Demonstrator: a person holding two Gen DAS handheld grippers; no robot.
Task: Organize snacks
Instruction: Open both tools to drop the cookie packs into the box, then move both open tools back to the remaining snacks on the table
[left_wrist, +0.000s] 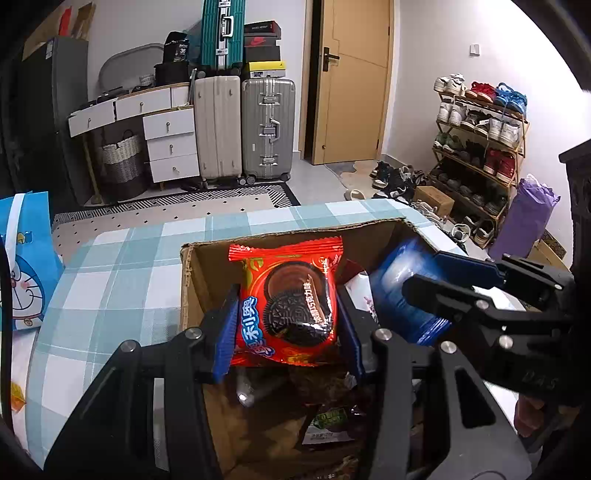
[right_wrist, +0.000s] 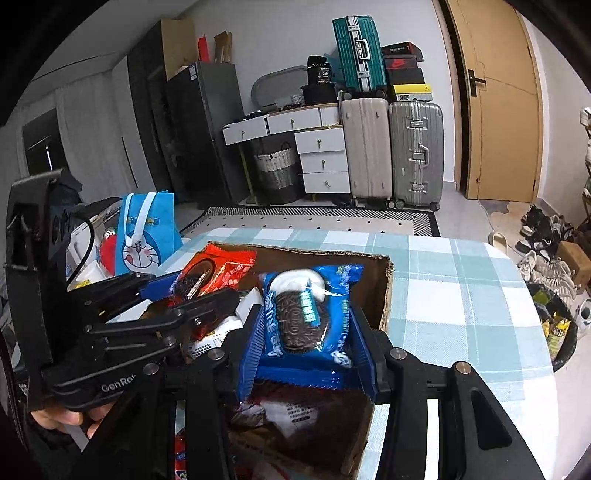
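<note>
My left gripper (left_wrist: 286, 317) is shut on a red Oreo packet (left_wrist: 288, 302), held upright over an open cardboard box (left_wrist: 188, 280). My right gripper (right_wrist: 306, 325) is shut on a blue Oreo packet (right_wrist: 306, 314) above the same box (right_wrist: 386, 295). In the left wrist view the right gripper (left_wrist: 417, 280) comes in from the right with the blue packet (left_wrist: 391, 284). In the right wrist view the left gripper (right_wrist: 184, 288) reaches in from the left with the red packet (right_wrist: 218, 269). Several other snack packets (left_wrist: 328, 421) lie inside the box.
The box stands on a table with a blue-and-white checked cloth (left_wrist: 110, 273). A blue cartoon gift bag (right_wrist: 147, 232) stands at the table's left. A black bin (right_wrist: 557, 332) with wrappers sits past the right edge. Suitcases, drawers and a shoe rack (left_wrist: 480, 147) line the room behind.
</note>
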